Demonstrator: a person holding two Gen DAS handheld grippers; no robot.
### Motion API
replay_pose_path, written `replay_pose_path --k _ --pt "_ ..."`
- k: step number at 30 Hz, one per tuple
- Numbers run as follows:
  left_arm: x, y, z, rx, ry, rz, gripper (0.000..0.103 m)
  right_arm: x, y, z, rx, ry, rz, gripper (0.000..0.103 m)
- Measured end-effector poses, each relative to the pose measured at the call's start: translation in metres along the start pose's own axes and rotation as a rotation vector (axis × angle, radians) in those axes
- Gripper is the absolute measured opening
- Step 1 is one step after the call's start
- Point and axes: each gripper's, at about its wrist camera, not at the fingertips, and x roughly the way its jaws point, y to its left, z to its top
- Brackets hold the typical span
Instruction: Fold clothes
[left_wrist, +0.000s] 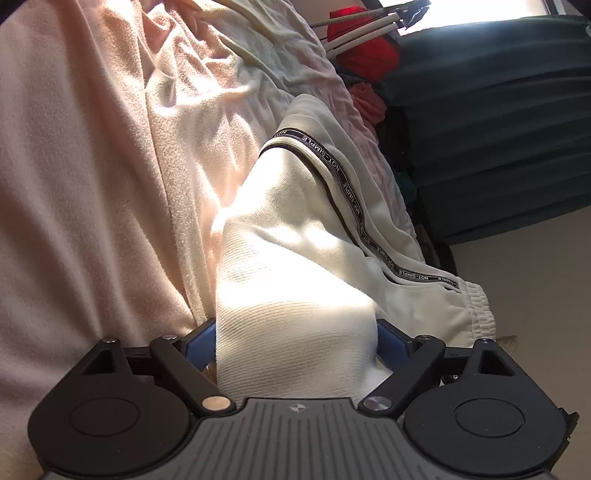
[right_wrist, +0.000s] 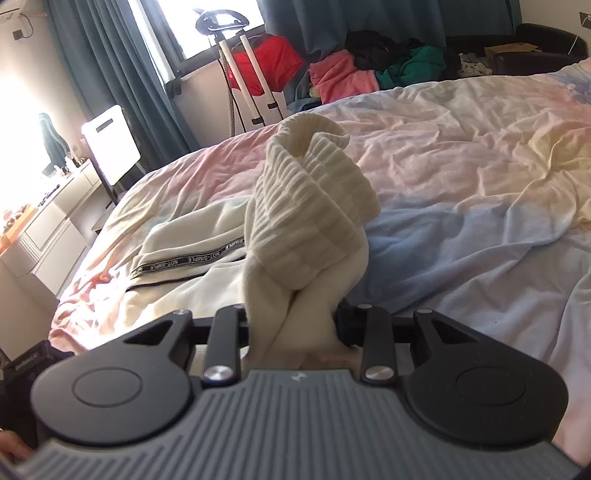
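Trousers (right_wrist: 192, 280), cream, lie on bed (right_wrist: 461, 155). Left gripper (left_wrist: 295, 343) holds ribbed cuff wide-jawed; right gripper (right_wrist: 291, 325) clamps bunched cuff, rising toward 12 o'clock.

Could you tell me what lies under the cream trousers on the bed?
The cream trousers rest on a crumpled pink and blue bedsheet. Whatever sits directly beneath them is covered; only sheet shows around their edges.

My left gripper (left_wrist: 295, 347), black-armed with blue pads, stands wide with its jaws pressed on a thick fold of cream ribbed cloth (left_wrist: 291, 332). My right gripper (right_wrist: 291, 325), black-armed, is narrower, clamped on a bunched ribbed cuff of that cloth.
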Motion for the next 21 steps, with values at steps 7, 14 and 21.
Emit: replay_pose_path --k 7,14,21 --pt "-0.008 -0.012 0.001 0.061 -0.020 0.002 0.060 0.000 -0.003 0.002 0.033 -0.008 0.024 0.034" --pt "-0.041 -0.046 0.007 0.122 -0.091 -0.070 0.052 -0.022 -0.004 0.014 0.083 -0.063 0.095 0.031" --pt "-0.049 -0.125 0.020 0.185 -0.104 -0.120 0.047 -0.060 -0.027 0.043 0.221 -0.116 0.160 0.030"
